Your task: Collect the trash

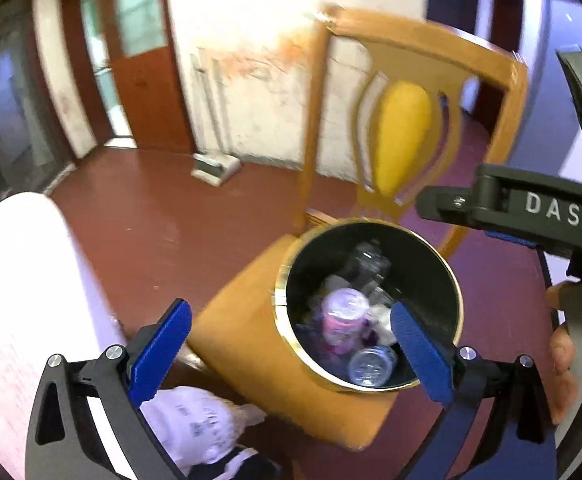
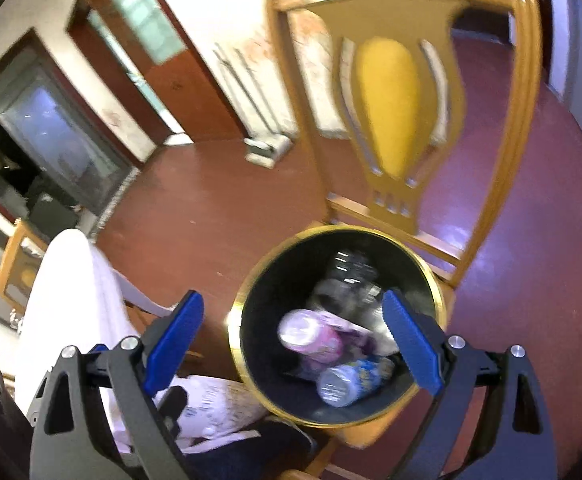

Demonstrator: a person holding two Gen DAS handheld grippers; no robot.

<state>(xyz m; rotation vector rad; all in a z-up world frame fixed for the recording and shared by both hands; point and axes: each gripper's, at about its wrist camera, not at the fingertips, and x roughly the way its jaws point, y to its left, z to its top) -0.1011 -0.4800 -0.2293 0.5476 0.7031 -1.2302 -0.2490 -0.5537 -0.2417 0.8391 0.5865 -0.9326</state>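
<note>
Left wrist view: left gripper [image 1: 291, 340] at bottom of frame, blue fingers [image 1: 161, 354] spread wide, nothing between them. Black trash bin [image 1: 443, 292] with gold rim sits lower center-right on the seat of a wooden chair [image 1: 251, 344]. Inside the bin: pink can [image 1: 345, 316], clear bottle [image 1: 367, 264] toward the top, a silver-topped can [image 1: 371, 366] at the lower edge, some white paper. Right gripper [image 1: 511, 206] enters from the right edge, marked "DAS"; how far it is open cannot be told in this view. Crumpled white bag [image 1: 199, 428] at bottom left, below the chair seat. White cloth-covered surface [image 1: 19, 300] fills the left edge. Red-brown floor [image 1: 151, 216] across the middle, wooden door [image 1: 147, 80] upper left. Frame is blurred.

Right wrist view: right gripper [image 2: 293, 348] at bottom, blue fingers [image 2: 409, 350] wide apart, holding nothing. Trash bin [image 2: 259, 320] center-low, between the fingertips in the frame, on the chair [image 2: 391, 100]. Pink can [image 2: 311, 336], blue-and-yellow can [image 2: 351, 378] below it, clear bottle [image 2: 351, 276] above. White bag [image 2: 219, 404] lower left, white cloth [image 2: 71, 300] at left.
</note>
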